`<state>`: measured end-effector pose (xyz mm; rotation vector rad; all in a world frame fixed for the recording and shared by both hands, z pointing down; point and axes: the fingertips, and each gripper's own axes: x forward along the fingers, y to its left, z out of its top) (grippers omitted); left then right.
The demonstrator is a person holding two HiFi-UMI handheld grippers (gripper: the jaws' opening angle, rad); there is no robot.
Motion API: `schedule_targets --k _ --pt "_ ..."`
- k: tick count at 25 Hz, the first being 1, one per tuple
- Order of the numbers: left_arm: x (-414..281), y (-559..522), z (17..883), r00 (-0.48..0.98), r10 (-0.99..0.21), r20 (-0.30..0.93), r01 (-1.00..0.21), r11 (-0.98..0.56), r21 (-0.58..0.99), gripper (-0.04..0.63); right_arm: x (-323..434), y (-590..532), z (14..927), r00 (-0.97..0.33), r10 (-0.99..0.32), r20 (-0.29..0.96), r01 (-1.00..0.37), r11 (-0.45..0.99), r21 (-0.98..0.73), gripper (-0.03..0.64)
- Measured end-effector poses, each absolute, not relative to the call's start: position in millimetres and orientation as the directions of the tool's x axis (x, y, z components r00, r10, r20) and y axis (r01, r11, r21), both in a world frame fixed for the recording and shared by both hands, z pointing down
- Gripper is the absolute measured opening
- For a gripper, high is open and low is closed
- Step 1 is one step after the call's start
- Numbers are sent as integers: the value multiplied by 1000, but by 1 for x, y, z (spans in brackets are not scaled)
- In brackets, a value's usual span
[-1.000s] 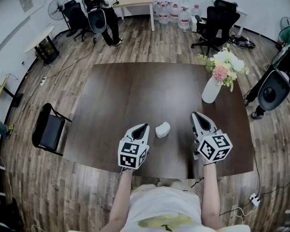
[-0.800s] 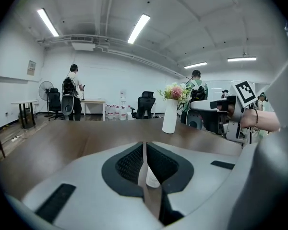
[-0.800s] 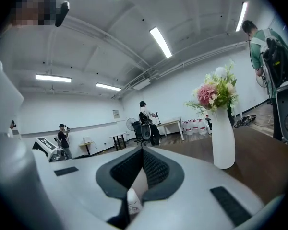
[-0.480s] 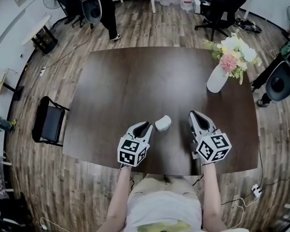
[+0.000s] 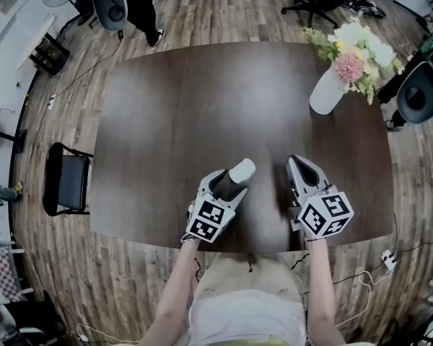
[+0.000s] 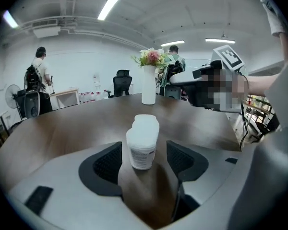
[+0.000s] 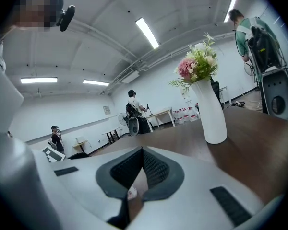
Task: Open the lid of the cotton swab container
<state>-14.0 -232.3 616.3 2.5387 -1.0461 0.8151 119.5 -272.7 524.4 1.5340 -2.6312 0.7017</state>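
Near the front edge of the dark table [image 5: 202, 99], the cotton swab container [image 6: 143, 145] stood upright between the jaws of the left gripper [image 5: 229, 181]. Those jaws were opening and stood wide, with a gap between each pad and the container's wall, so nothing was gripped. The right gripper [image 5: 298, 163] lay just to the right of it, apart from it, jaws pressed together on nothing.

The container looked like a small tub of smooth white plastic: probably light, stiff enough to squeeze, but slippery and quick to tip or skid on the polished wood. The safest hold seemed to be low on the labelled body, which would leave the cap free for the other gripper.

How the lid opened was unclear, as no hinge, tab or thread could be made out, and its top edge read as a doubled outline. From the head view the left gripper hid the container's base. The right gripper view did not show the container at all
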Motion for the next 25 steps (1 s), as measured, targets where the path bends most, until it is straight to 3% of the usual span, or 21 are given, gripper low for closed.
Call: schedule_targets --k 16,19,25 --pt "7 -258 647 597 -512 618 -703 -705 95 291 139 -260 536 -465 -842 273 -858 353 -373 21" --pt "9 -259 646 593 -521 614 -702 -707 79 254 140 -258 535 -461 -845 272 -859 348 -375 21" --pt "13 -259 646 593 -527 609 -703 -708 72 245 142 -257 534 -463 -845 268 -857 351 -377 21"
